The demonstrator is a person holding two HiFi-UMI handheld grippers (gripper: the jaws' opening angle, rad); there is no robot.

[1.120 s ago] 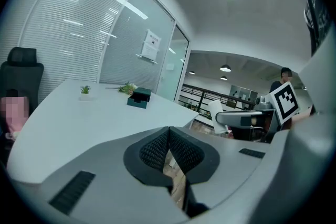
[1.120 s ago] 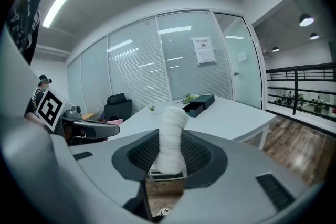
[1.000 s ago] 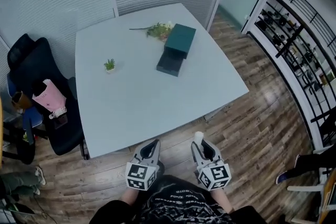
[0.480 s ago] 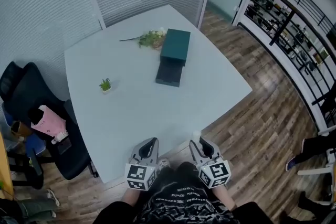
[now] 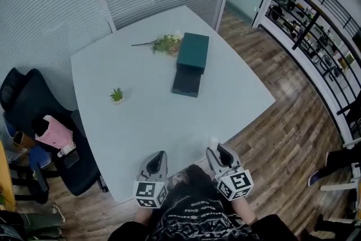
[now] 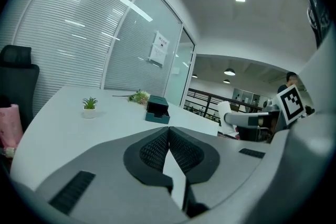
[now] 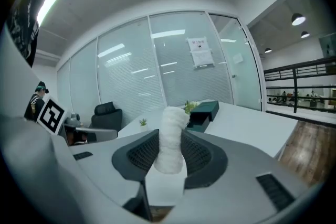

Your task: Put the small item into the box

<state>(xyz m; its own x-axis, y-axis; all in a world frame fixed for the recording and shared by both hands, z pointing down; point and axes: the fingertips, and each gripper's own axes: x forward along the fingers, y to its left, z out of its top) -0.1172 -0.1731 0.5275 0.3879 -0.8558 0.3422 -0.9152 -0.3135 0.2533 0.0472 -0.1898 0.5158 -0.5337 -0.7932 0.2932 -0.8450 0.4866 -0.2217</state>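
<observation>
A dark green box (image 5: 188,64) lies on the pale table (image 5: 158,110), its lid (image 5: 193,52) set askew over the open base (image 5: 186,82); it also shows far off as the box (image 7: 202,114) and the box (image 6: 157,111). My right gripper (image 5: 216,148) hovers off the table's near edge, shut on a small white fuzzy roll (image 7: 170,140) that stands upright between its pads. My left gripper (image 5: 159,158) is beside it, shut with nothing between its jaws.
A tiny potted plant (image 5: 117,95) stands at the table's left and a flower sprig (image 5: 164,43) lies behind the box. A black office chair (image 5: 34,115) with a pink item (image 5: 54,136) is at the left. Glass walls at the back, wooden floor on the right.
The view has shifted, so the table sits closer and a little more to the right. Both grippers stay low in front of me, the right one still holding the white roll.
</observation>
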